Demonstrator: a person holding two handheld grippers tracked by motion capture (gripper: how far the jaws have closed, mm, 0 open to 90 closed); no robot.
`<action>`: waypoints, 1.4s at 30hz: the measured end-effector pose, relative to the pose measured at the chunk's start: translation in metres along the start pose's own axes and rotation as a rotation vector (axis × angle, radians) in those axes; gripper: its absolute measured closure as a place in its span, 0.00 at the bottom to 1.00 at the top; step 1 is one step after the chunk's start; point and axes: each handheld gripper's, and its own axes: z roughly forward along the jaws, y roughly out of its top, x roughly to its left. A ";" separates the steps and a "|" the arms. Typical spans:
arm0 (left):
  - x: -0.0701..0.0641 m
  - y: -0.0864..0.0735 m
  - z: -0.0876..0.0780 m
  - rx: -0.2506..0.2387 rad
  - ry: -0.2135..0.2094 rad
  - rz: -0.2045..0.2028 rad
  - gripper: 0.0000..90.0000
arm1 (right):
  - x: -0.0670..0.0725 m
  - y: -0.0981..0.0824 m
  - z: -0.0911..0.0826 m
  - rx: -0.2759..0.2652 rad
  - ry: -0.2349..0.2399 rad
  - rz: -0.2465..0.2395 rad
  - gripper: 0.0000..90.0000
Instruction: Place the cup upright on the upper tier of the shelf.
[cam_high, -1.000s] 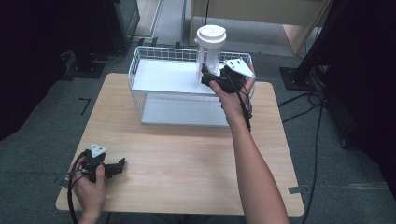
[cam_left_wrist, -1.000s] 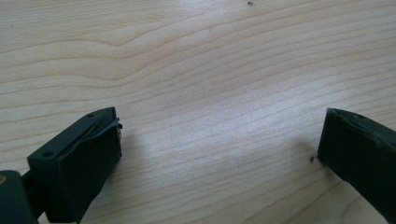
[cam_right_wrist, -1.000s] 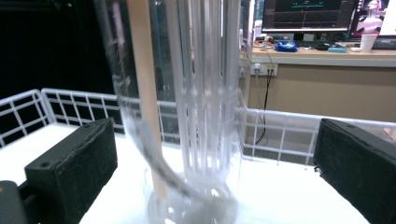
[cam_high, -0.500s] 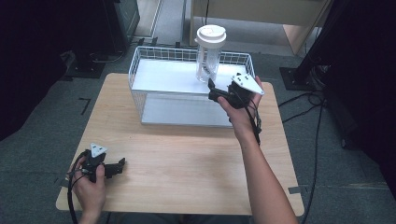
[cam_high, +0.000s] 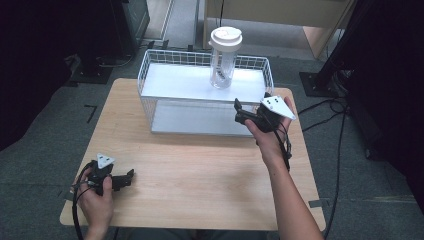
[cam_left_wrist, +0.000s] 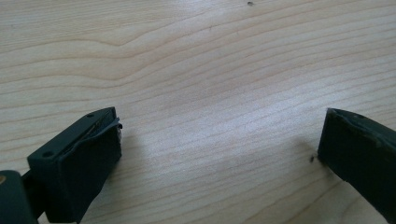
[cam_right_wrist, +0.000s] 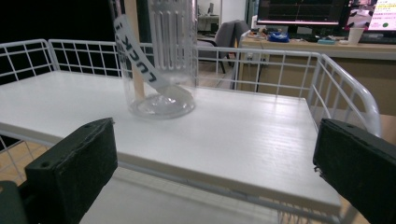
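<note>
Where the tabletop (cam_high: 200, 170) nears its front left corner, the left gripper (cam_high: 125, 178) rests low on the wood, jaws spread wide, nothing between them. Mid-table, toward the far edge: white wire rack (cam_high: 150, 65) with a white upper shelf (cam_high: 180, 82). A clear bottle (cam_high: 222, 62) with a white lid (cam_high: 226, 38) stands upright on that shelf, right of centre. Right gripper (cam_high: 237, 111) held just at the rack's front right corner, jaws wide apart and empty, apart from the bottle.
</note>
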 end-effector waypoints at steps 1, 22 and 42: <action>0.000 0.000 0.000 0.003 0.000 0.004 0.00 | -0.001 -0.002 -0.002 0.006 -0.001 0.003 0.00; 0.000 0.000 0.000 0.000 0.000 -0.001 0.00 | -0.029 -0.057 -0.038 0.098 -0.060 0.030 0.00; 0.000 0.000 0.000 0.000 0.000 -0.001 0.00 | -0.067 -0.117 -0.076 0.178 -0.151 0.073 0.00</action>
